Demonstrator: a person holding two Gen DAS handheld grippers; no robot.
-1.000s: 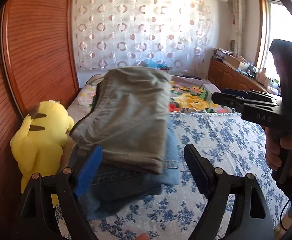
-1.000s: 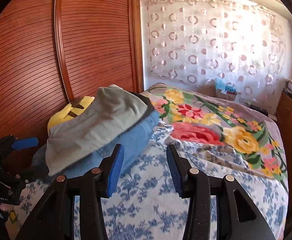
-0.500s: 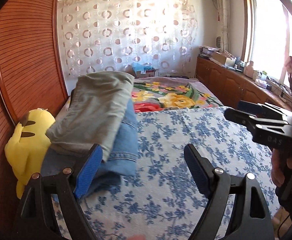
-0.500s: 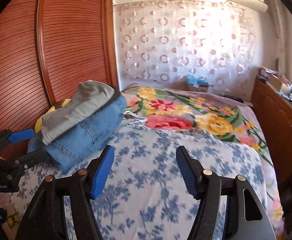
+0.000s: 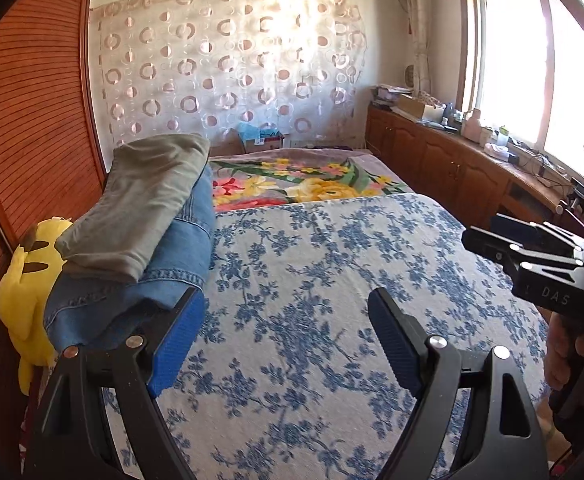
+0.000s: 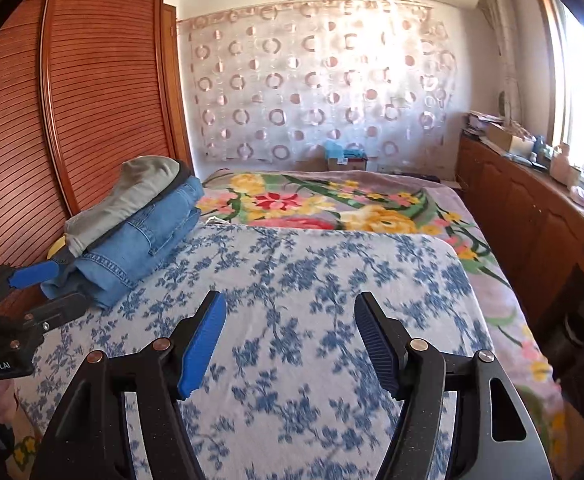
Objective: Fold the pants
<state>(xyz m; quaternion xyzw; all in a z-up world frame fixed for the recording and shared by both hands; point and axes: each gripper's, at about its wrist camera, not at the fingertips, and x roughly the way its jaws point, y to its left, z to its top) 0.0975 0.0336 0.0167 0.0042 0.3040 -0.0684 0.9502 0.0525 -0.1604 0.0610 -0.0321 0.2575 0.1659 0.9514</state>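
Folded pants sit stacked at the left edge of the bed (image 6: 444, 264), beside the wooden wardrobe (image 6: 104, 80): grey pants (image 5: 140, 204) on top, blue jeans (image 5: 172, 264) beneath, the pile kept to one side so that the blue-flowered sheet (image 5: 332, 280) in the middle stays free as a working surface. A yellow plush toy (image 5: 24, 292) is wedged between the pile and the wardrobe, half hidden by the jeans.

The left gripper (image 5: 284, 340) hovers over the sheet with its jaws wide and nothing between them; its left finger (image 5: 176, 340) overlaps the near end of the jeans in the left wrist view, though whether it touches the cloth cannot be told. The right gripper (image 6: 290, 340) also hangs over the sheet, jaws moderately apart and empty, only patterned fabric showing in the gap. Each tool appears at the edge of the other's view, held by a hand (image 5: 572, 360).

With both tools empty and pointed at bare sheet, the stacking looks done for these pairs. No unfolded pants show on the sheet or on the floral blanket (image 6: 332, 204) toward the far end, so any next garment lies outside these views.
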